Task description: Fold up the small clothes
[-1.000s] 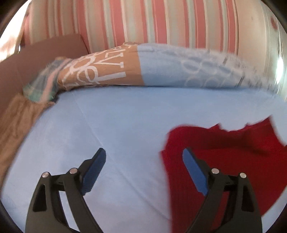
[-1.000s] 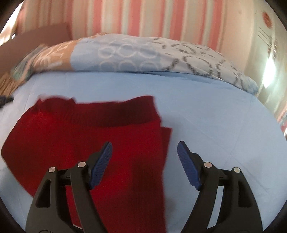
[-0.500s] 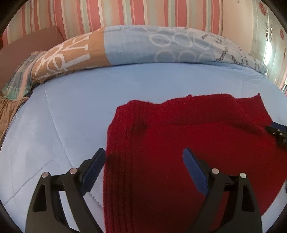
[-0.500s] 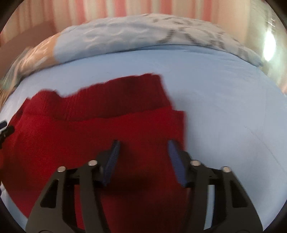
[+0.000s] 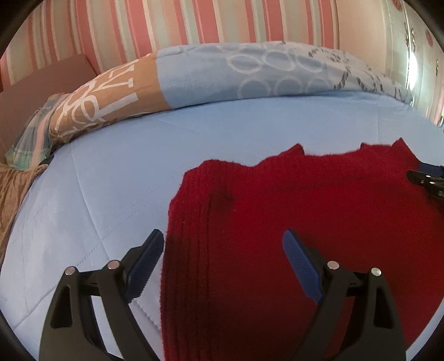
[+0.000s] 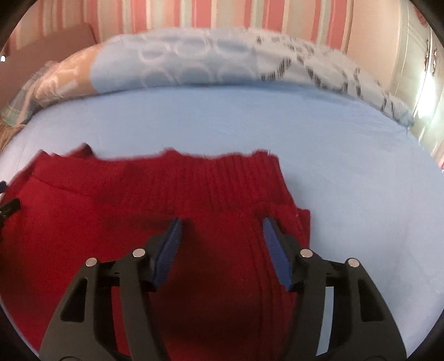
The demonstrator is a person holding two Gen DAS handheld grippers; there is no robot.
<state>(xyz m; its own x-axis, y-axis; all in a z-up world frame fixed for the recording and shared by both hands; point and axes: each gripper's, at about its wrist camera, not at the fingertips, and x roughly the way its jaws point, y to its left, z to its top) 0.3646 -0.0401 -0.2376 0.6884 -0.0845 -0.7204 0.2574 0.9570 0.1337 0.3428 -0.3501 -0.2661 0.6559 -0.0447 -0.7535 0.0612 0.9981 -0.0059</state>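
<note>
Red knit garment point(image 5: 305, 222) lies flat on the blue bedsheet point(image 5: 125, 172), long axis crosswise, beneath both released tongs: left gripper point(image 5: 222, 247) over its left edge, right gripper point(image 6: 220, 236) near its right edge.

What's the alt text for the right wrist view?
The open right gripper hovers over the right edge of a red knit garment lying on a light blue bedsheet. A patterned duvet lies bunched along a striped wall.
</note>
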